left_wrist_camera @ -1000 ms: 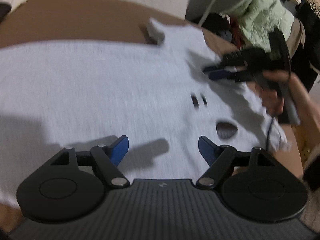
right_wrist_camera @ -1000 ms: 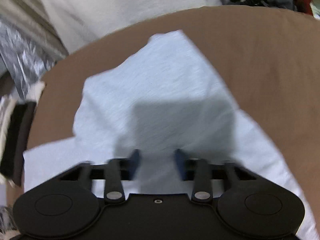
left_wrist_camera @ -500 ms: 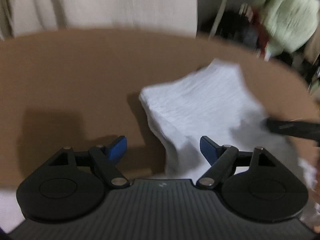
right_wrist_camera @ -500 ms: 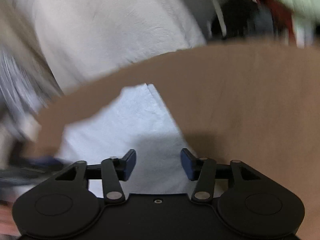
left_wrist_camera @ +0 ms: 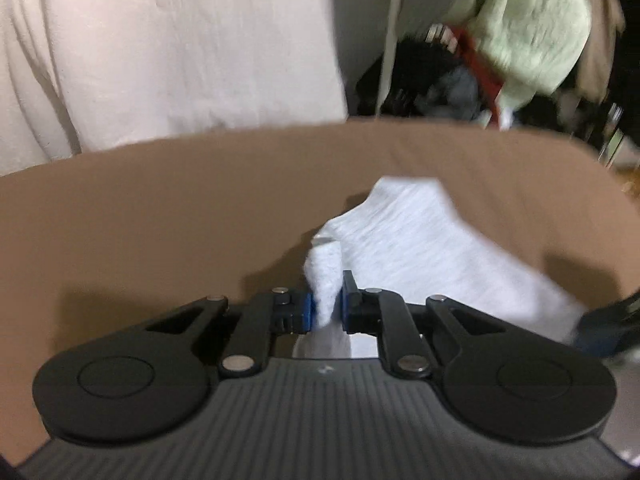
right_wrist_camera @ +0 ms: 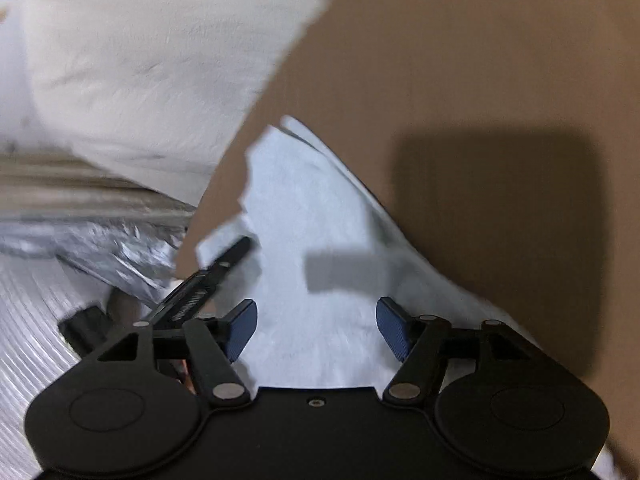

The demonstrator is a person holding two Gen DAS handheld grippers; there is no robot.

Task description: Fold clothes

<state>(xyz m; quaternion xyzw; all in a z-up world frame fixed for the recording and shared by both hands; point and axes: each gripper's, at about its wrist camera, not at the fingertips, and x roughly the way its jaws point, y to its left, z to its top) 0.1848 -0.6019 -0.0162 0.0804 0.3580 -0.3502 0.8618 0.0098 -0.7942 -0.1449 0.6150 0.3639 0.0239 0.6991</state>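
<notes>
One white garment [left_wrist_camera: 420,248]: left tool [left_wrist_camera: 327,312] just pinched it; right tool [right_wrist_camera: 316,330] spread.

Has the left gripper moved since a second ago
Yes. The left gripper slid off the white garment's middle toward its left edge, beside bare brown table. Its jaws have just closed, pinching a fold of the fabric.

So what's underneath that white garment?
The white garment lies on a plain brown surface, bare all around it. Whatever lies directly beneath the cloth is covered and can't be seen.
</notes>
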